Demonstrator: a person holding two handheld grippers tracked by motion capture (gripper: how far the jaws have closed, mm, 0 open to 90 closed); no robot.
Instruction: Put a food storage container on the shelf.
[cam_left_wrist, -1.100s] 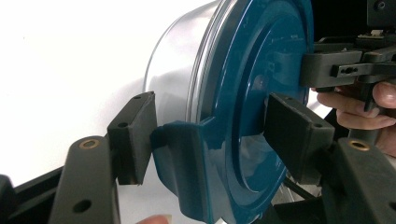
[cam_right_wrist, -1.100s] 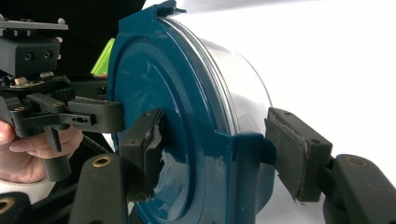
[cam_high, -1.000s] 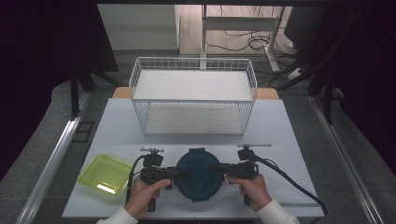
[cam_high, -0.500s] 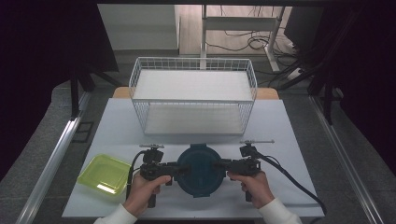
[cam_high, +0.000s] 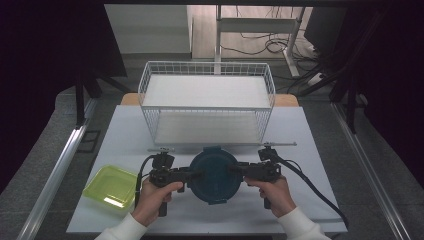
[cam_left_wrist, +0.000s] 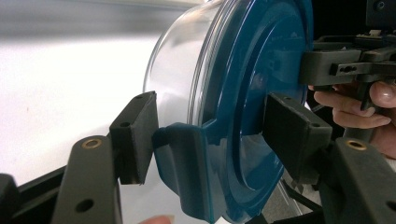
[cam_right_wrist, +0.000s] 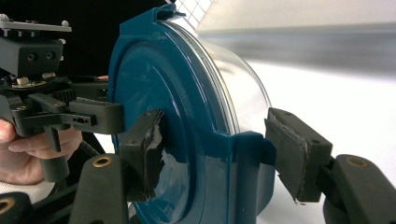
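Note:
A round clear container with a dark teal clip-on lid hangs between my two grippers near the table's front edge. My left gripper grips its left side and my right gripper its right side. In the left gripper view my jaws straddle the rim at a lid latch, one pad under the clear wall, the other on the lid. In the right gripper view my jaws close over the opposite latch of the lid. A hand holds each gripper.
A white wire basket stands on the white table just beyond the container, its open top facing up. A yellow-green shallow tray lies at the front left. Cables trail from the right gripper toward the table's front right corner.
Both grippers and the container between them have moved together away from the table's front edge, toward the wire basket.

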